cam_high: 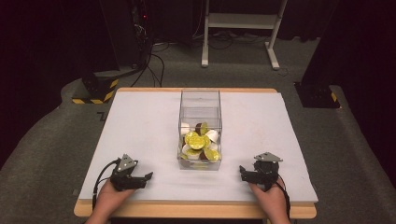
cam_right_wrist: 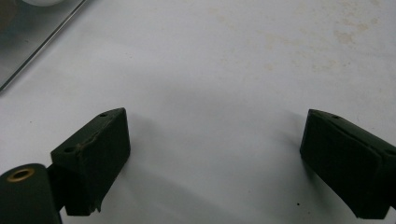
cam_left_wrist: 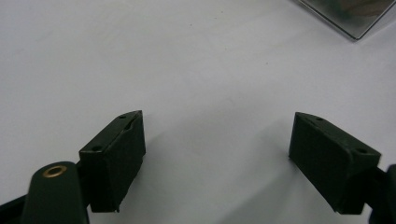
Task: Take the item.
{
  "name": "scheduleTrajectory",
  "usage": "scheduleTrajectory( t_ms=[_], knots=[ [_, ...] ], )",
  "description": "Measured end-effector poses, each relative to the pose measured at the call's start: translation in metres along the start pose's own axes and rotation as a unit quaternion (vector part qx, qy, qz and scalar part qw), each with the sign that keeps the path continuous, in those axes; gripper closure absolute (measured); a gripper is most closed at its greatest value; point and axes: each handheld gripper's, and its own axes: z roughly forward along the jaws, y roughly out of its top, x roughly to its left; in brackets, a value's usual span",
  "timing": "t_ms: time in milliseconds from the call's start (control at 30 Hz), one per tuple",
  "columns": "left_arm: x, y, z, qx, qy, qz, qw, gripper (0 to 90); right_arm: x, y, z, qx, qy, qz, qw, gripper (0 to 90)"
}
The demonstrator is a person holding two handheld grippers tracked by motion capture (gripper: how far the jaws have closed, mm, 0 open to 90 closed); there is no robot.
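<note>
A clear plastic box (cam_high: 200, 105) stands in the middle of the white table top (cam_high: 140, 130), its near half heaped with gold, white and brown round capsules (cam_high: 200, 141). My left gripper (cam_high: 148, 176) rests near the front edge, left of the box, pointing right. Its jaws stand wide apart over bare table in the left gripper view (cam_left_wrist: 217, 140), with a corner of the box (cam_left_wrist: 355, 14) at the top right. My right gripper (cam_high: 242, 171) rests right of the box, pointing left, its jaws also apart with nothing between them (cam_right_wrist: 215, 140). The box edge (cam_right_wrist: 37, 28) shows at the top left there.
The table's wooden front edge (cam_high: 196, 210) runs just under both hands. Beyond the table are a white desk frame (cam_high: 243, 28), black equipment with cables (cam_high: 135, 37) and yellow-black striped bases (cam_high: 95, 91) on grey carpet. Faint stains mark the table (cam_right_wrist: 345, 32).
</note>
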Motion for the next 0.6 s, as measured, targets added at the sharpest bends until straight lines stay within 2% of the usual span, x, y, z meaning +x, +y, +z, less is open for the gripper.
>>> scheduleTrajectory(
  t_ms=[133, 167, 233, 267, 333, 433, 600],
  knots=[
    [0.001, 0.003, 0.0, 0.008, 0.002, -0.005, 1.0, 16.0, 0.0, 0.0, 0.0, 0.0, 0.0, 0.0, 1.0, 8.3],
    [0.001, 0.004, -0.001, 0.0, -0.001, -0.012, 0.9999, 16.1, 0.0, 0.0, 0.0, 0.0, 0.001, 0.001, 1.0, 8.3],
    [0.002, 0.005, -0.003, 0.001, -0.002, -0.004, 1.0, 16.1, 0.0, 0.0, 0.0, 0.0, 0.001, 0.001, 1.0, 8.4],
    [0.002, 0.006, -0.005, -0.006, 0.0, 0.007, 1.0, 16.1, 0.0, 0.0, 0.0, 0.0, 0.001, 0.001, 1.0, 8.4],
    [0.002, 0.007, -0.008, -0.012, 0.003, 0.011, 0.9999, 16.2, -0.001, 0.0, 0.0, 0.0, 0.003, 0.001, 1.0, 8.4],
    [0.001, 0.008, -0.009, -0.023, 0.002, -0.001, 0.9997, 16.3, -0.001, 0.0, 0.0, -0.001, 0.004, 0.002, 1.0, 8.3],
    [0.0, 0.01, -0.013, -0.023, 0.0, 0.025, 0.9994, 15.5, -0.001, 0.0, 0.0, -0.001, 0.002, 0.0, 1.0, 8.3]
  ],
)
